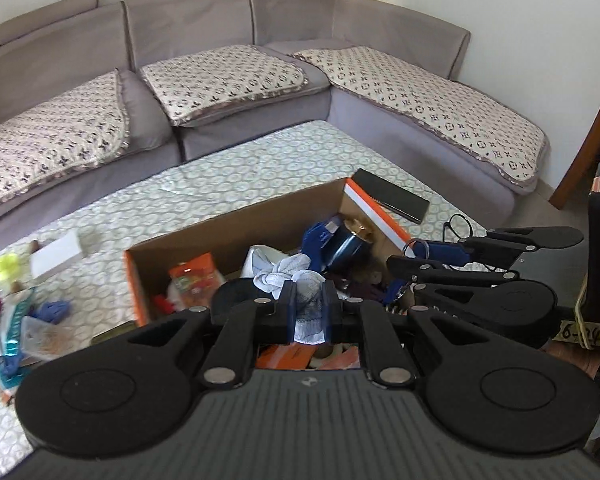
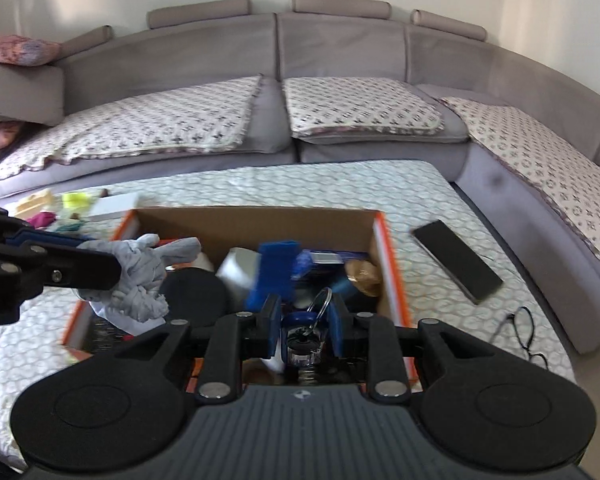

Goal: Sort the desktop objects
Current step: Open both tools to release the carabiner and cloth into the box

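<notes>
Cardboard box, orange-edged, open-topped (image 2: 384, 240), on a white patterned tablecloth (image 2: 300, 184); holds a dark round tin with gold lid (image 1: 354, 240), an orange snack packet (image 1: 194, 278), blue items and a black round lid (image 2: 198, 294). Left gripper (image 1: 309, 300), over the box's near edge, pinches a knotted pale grey-white cloth (image 1: 296, 276) between blue pads. Right gripper (image 2: 305, 318), just right of it above the box, is clamped on a blue-tagged key ring with metal loop (image 2: 320, 300). Right of box: black flat phone (image 2: 458, 266), black-framed glasses (image 2: 526, 336). Far left: white flat box (image 1: 56, 254), yellow fluffy item (image 1: 5, 268), loose packets. Grey curved sofa (image 1: 228, 20) behind.
</notes>
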The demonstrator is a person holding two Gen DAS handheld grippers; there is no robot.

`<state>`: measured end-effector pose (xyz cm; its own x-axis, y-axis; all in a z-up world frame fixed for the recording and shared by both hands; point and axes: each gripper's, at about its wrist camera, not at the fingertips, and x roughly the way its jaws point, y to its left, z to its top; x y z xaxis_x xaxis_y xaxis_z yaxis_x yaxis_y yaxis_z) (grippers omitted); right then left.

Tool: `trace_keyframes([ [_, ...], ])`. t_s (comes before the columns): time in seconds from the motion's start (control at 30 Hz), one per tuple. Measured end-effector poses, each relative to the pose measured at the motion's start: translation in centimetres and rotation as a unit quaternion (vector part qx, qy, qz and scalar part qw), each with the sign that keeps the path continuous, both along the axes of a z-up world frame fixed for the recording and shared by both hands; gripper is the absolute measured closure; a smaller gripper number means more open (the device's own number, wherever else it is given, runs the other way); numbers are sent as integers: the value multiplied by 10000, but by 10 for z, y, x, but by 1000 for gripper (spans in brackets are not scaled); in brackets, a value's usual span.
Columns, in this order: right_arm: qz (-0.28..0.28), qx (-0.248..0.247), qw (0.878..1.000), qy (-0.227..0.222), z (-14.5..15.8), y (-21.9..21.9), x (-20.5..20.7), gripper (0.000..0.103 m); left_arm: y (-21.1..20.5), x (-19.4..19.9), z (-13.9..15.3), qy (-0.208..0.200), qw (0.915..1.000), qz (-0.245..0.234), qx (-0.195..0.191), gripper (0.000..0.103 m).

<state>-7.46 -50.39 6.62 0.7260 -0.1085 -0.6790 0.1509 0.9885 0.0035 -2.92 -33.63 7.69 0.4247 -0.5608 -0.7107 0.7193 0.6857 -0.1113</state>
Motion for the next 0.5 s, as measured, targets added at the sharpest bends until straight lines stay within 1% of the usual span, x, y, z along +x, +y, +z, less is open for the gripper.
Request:
trace_keyframes([
  [0.27, -253, -31, 9997, 61, -20, -23, 11, 80, -19, 4, -9, 202, 9997, -114, 118, 89],
  [0.37, -293, 4, 9995, 131, -27, -27, 16, 80, -19, 3, -10, 301, 9994, -153, 123, 88],
  [0.43, -313, 107, 9993, 171, -33, -29, 18, 79, -19, 5, -10, 332, 9993, -102, 134, 84],
  [0.47, -337, 175, 9991, 194, -35, -30, 20, 79, -20, 6, -11, 327, 9993, -33, 163, 80],
  [0.5, -347, 212, 9990, 201, -37, -30, 21, 79, -20, 7, -12, 315, 9993, 21, 215, 69],
])
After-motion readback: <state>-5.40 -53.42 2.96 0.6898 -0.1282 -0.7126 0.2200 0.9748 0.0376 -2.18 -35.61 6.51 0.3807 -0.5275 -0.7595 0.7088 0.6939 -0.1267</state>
